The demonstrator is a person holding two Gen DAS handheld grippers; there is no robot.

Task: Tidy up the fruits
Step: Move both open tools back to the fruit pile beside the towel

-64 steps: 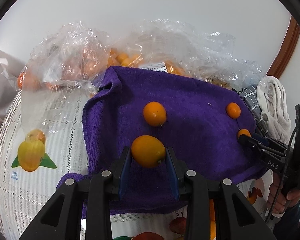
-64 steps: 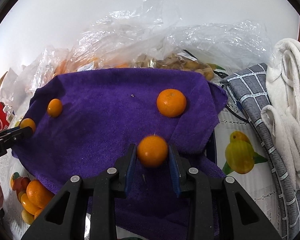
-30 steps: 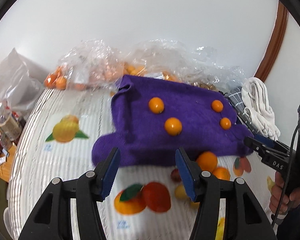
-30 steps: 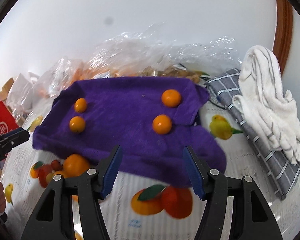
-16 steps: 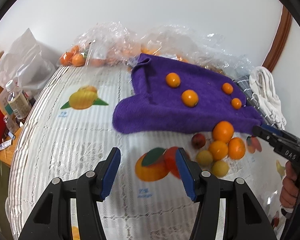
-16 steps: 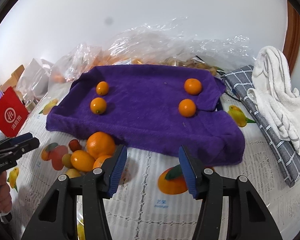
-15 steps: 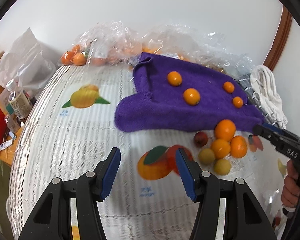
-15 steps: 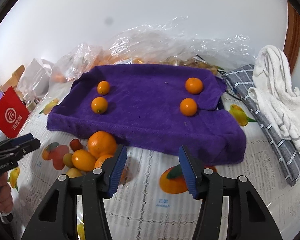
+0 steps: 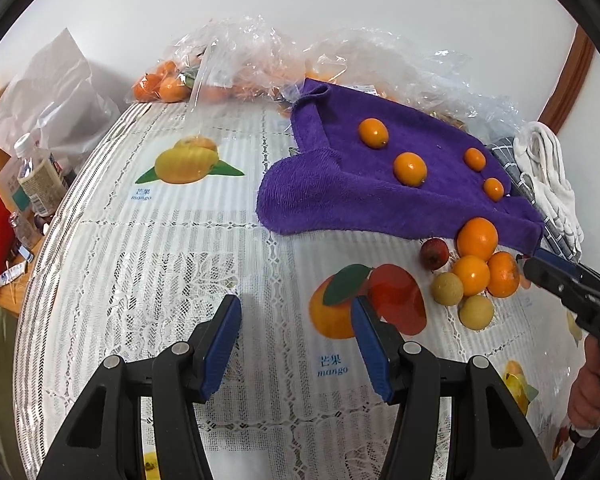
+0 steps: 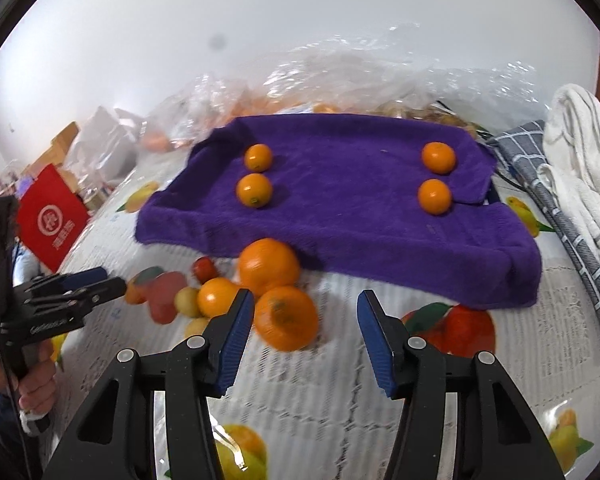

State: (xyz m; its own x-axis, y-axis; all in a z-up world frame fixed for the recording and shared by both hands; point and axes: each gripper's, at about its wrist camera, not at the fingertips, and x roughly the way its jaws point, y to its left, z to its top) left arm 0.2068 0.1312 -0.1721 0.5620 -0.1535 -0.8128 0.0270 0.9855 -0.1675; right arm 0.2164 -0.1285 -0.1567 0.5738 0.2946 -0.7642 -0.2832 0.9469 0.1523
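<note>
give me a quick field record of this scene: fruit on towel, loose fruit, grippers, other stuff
towel: purple towel spread on the tablecloth
fruit on towel: four small oranges, two on the left, two on the right
loose pile: oranges, yellowish fruits and one red fruit, beside the towel's near edge
left gripper: open, empty, over bare tablecloth
right gripper: open, jaws just narrowed, an orange by its left finger, not gripped
behind towel: plastic bags of fruit
right side: white cloth on a grey checked cloth

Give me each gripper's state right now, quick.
Left gripper: open, holding nothing, over bare tablecloth.
Right gripper: open, holding nothing; its jaws have just been closing, an orange lying by the left one.
</note>
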